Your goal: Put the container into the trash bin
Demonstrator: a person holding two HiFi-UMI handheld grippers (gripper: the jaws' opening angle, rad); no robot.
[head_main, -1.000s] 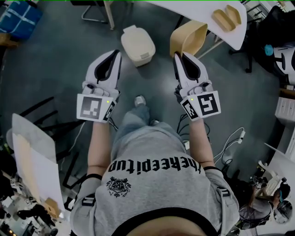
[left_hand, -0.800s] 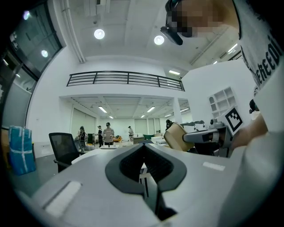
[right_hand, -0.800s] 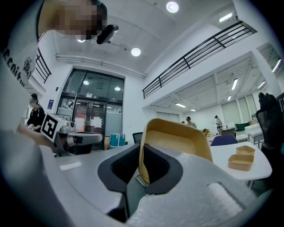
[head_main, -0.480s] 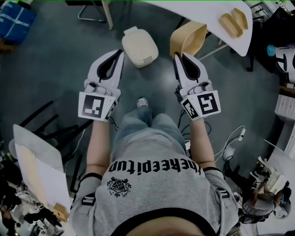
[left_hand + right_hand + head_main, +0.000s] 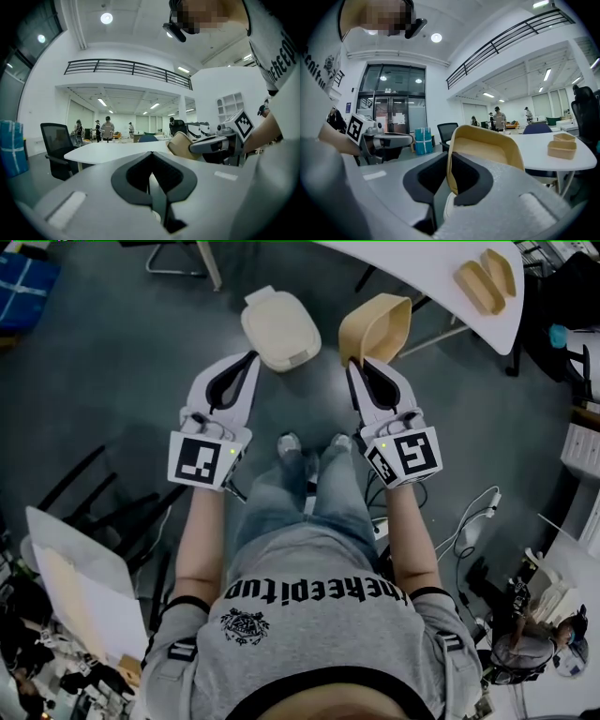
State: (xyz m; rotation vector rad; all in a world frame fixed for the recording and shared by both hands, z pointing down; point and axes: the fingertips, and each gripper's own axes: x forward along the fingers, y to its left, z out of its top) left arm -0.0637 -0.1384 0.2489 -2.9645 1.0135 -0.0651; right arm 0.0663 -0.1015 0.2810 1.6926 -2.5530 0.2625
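Note:
A tan, tub-shaped container [image 5: 377, 327] hangs tilted on its side in the air, and my right gripper [image 5: 358, 365] is shut on its rim. In the right gripper view the container [image 5: 485, 150] fills the space just past the jaws. The cream trash bin [image 5: 279, 329] with its lid down stands on the grey floor, ahead and between the two grippers. My left gripper [image 5: 249, 360] is shut and holds nothing; its tip lies just short of the bin's near left corner. From the left gripper view the container [image 5: 178, 144] and the right gripper [image 5: 213, 143] show at the right.
A white table [image 5: 441, 273] at the upper right carries two more tan containers [image 5: 487, 279]. Its legs reach the floor near the held container. The person's feet [image 5: 311, 444] stand just behind the bin. Cables [image 5: 469, 521] lie on the floor at the right, and a blue box [image 5: 19, 277] sits upper left.
Both grippers have moved forward toward the bin, the container going along in the right one. The person has stepped closer, and both feet now show.

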